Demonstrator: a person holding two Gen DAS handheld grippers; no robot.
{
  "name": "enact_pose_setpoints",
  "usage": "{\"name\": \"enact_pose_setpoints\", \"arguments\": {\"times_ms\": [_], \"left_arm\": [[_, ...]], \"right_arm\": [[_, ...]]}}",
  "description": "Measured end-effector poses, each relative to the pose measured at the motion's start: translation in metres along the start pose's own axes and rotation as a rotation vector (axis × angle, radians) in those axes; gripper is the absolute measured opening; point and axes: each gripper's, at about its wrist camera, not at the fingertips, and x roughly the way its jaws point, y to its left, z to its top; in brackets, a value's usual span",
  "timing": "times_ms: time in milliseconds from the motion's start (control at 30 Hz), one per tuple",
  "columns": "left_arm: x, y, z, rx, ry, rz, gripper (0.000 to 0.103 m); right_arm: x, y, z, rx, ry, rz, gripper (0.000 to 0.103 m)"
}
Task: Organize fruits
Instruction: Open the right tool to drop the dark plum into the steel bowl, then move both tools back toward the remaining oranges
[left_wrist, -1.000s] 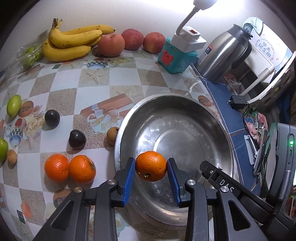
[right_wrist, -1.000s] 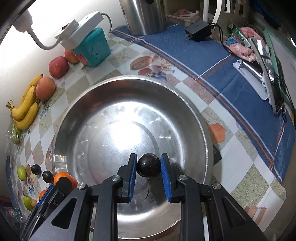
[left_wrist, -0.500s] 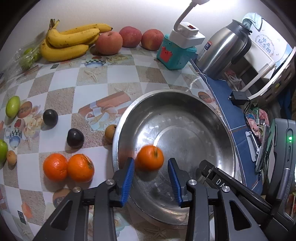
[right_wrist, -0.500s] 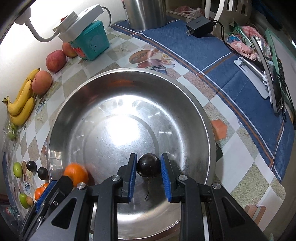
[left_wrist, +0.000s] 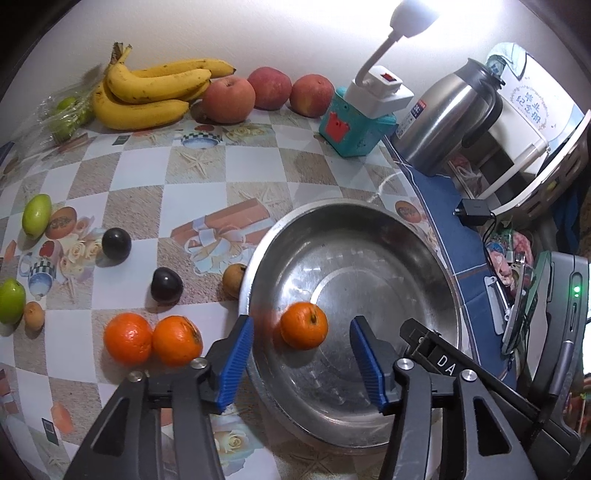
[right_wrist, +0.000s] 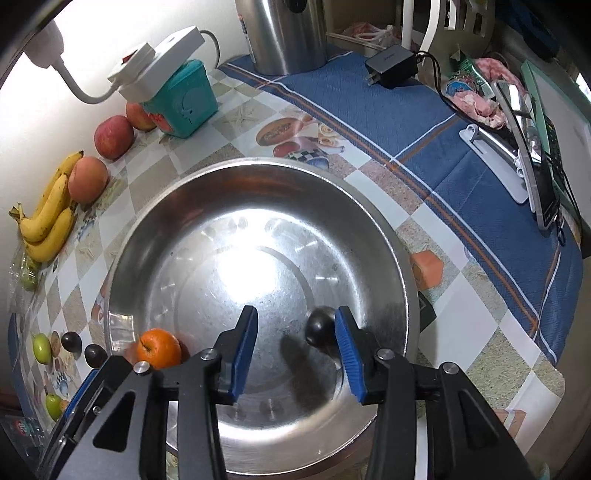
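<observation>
A steel bowl (left_wrist: 437, 258) (right_wrist: 258, 162) sits on the checked tablecloth. An orange (left_wrist: 303, 325) (right_wrist: 159, 349) rests inside it near the left wall. Above the orange, my left gripper (left_wrist: 301, 321) has its jaws opening, and the blue pads stand clear of the fruit on both sides. A dark plum (right_wrist: 319, 326), slightly blurred, lies in the bowl beside the right finger of my right gripper (right_wrist: 296, 314). That gripper's jaws are opening too, with no pad pressing on the plum. Part of the right gripper's black body (left_wrist: 443, 362) shows in the left wrist view.
On the cloth left of the bowl lie two oranges (left_wrist: 151, 343), two dark plums (left_wrist: 167, 288), a small brown fruit (left_wrist: 233, 280) and green fruits (left_wrist: 36, 214). Bananas (left_wrist: 147, 92) and peaches (left_wrist: 229, 99) line the wall. A teal box (left_wrist: 354, 125) and a thermos (left_wrist: 447, 114) stand behind.
Both grippers have opened. The orange dropped from the left jaws into the bowl. The plum left the right jaws and now lies in the bowl by the right finger.
</observation>
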Motion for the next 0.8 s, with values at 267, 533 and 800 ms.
{"name": "enact_pose_setpoints", "arguments": {"times_ms": [267,533,800], "left_arm": [[-0.011,0.014,0.004,-0.036,-0.019,0.102,0.076],[-0.022,0.045,0.006,-0.09,0.0,0.311,0.091],[-0.049,0.074,0.012,-0.1,-0.063,0.421,0.103]], "right_arm": [[-0.007,0.005,0.001,-0.023,-0.026,0.013,0.068],[-0.007,0.016,-0.003,-0.07,-0.014,0.023,0.073],[-0.01,0.038,-0.014,-0.165,-0.006,0.039,0.075]]}}
